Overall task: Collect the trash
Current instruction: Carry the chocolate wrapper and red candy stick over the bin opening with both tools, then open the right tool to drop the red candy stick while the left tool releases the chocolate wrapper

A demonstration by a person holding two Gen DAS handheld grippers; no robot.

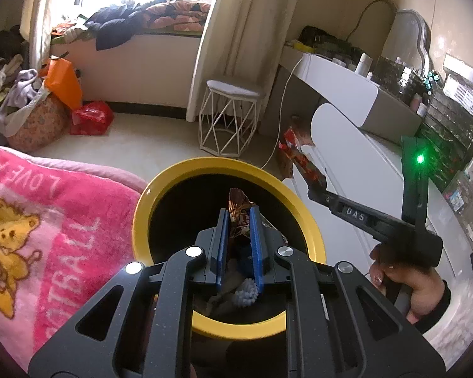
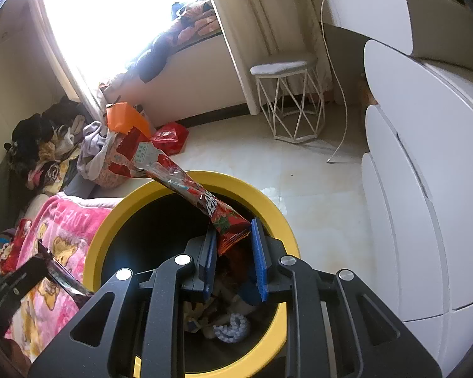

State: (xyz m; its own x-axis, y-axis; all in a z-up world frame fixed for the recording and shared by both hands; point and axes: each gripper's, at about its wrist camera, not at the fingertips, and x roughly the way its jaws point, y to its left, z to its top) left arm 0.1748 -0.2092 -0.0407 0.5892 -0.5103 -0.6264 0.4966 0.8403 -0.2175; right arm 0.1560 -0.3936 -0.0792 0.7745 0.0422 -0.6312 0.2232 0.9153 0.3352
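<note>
A yellow-rimmed bin [image 1: 173,173] with a black inside stands below both grippers; crumpled trash and a white knobbly ball [image 1: 246,289] lie at its bottom. My left gripper [image 1: 239,220] is shut on a brown foil wrapper [image 1: 238,206], held over the bin's mouth. My right gripper [image 2: 233,242] is shut on the end of a long red snack wrapper [image 2: 201,200], which sticks out over the bin rim [image 2: 236,179]. In the left wrist view the right gripper [image 1: 315,189] hangs over the bin's right rim with the red wrapper [image 1: 296,154]. The left gripper [image 2: 37,261] shows at the lower left with its dark wrapper [image 2: 60,274].
A pink blanket [image 1: 47,220] lies against the bin's left side. White curved drawers [image 2: 425,189] stand close on the right. A white wire stool [image 1: 228,116] and a trailing cable [image 2: 340,119] are beyond the bin. Clothes and a red bag [image 1: 91,118] are piled at the far left.
</note>
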